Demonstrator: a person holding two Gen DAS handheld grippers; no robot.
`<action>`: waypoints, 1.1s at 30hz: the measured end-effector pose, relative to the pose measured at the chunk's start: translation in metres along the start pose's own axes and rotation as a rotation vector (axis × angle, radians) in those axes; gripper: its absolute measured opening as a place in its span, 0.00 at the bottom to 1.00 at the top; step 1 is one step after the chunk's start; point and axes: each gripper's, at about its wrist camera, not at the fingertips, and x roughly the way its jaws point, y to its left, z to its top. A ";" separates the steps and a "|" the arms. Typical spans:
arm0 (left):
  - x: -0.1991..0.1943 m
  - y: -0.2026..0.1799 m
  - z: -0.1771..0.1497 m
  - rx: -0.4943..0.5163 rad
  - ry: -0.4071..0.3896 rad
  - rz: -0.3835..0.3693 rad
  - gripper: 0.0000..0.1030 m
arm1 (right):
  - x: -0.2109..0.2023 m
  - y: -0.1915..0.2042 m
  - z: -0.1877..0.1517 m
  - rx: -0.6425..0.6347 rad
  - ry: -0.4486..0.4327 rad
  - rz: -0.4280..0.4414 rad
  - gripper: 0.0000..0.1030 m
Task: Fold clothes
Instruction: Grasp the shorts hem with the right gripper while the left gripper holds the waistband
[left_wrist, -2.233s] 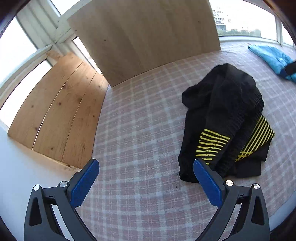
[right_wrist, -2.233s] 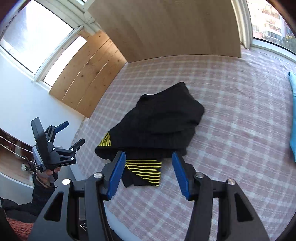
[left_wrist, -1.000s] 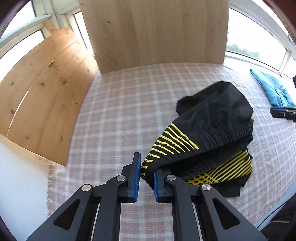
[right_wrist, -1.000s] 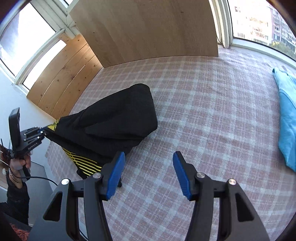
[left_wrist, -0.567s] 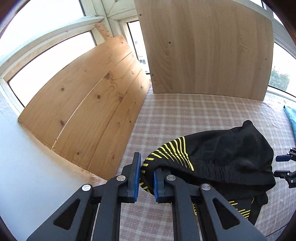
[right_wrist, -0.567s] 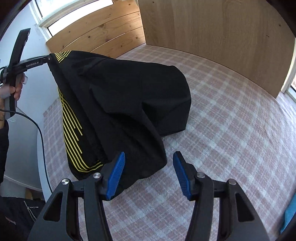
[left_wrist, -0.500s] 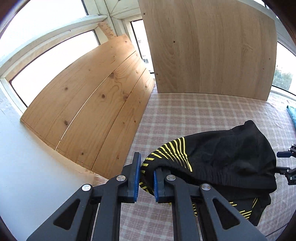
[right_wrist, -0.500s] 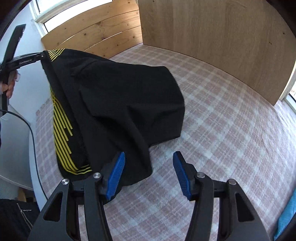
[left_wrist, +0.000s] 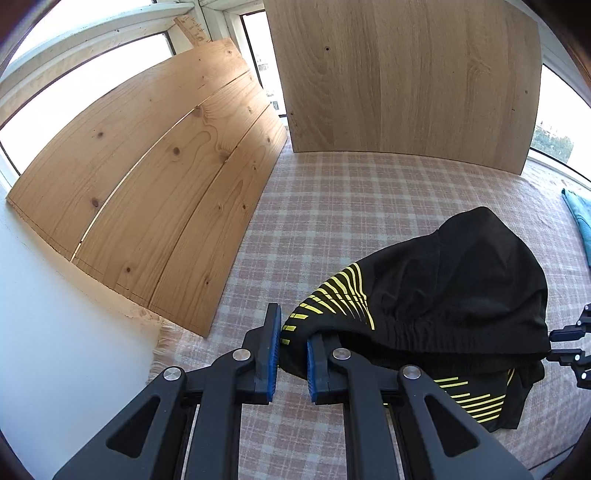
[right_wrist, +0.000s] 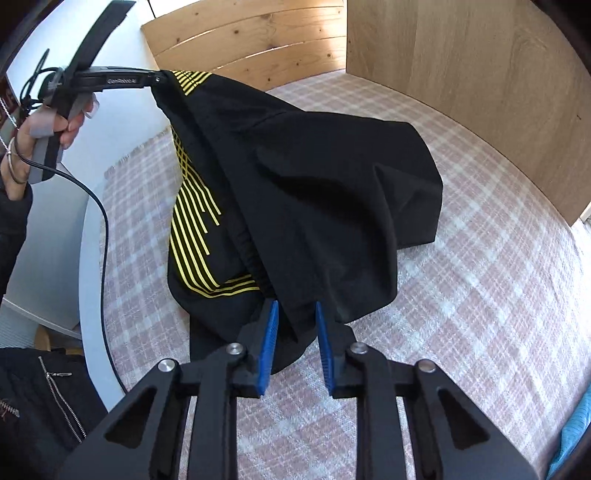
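Black shorts with yellow stripes (left_wrist: 443, 291) hang lifted over the pink checked cloth (left_wrist: 332, 206). My left gripper (left_wrist: 291, 350) is shut on one corner of the waistband and holds it up; it also shows in the right wrist view (right_wrist: 157, 79). The shorts (right_wrist: 314, 173) drape down from it, their lower part resting on the cloth. My right gripper (right_wrist: 295, 332) has closed on a lower black edge of the shorts, its blue pads (right_wrist: 267, 332) pressing the fabric between them. It shows at the right edge of the left wrist view (left_wrist: 569, 347).
Wooden boards (left_wrist: 155, 173) lean along the left side and a large panel (left_wrist: 402, 81) stands at the back. A blue garment (left_wrist: 580, 221) lies at the far right, also in the right wrist view (right_wrist: 569, 439). The table's front edge (right_wrist: 88, 295) is near my body.
My right gripper moved in and closed from open onto the shorts' lower edge. My left gripper keeps holding the waistband raised.
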 end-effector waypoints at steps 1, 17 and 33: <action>0.000 0.000 -0.001 0.003 0.001 -0.003 0.11 | 0.004 0.003 0.000 -0.013 0.009 -0.028 0.21; -0.004 0.006 -0.012 0.017 0.008 -0.088 0.11 | -0.042 -0.025 0.010 0.100 -0.082 -0.111 0.10; -0.022 -0.013 -0.023 0.118 -0.008 -0.118 0.11 | -0.006 0.006 -0.014 0.038 0.054 -0.231 0.37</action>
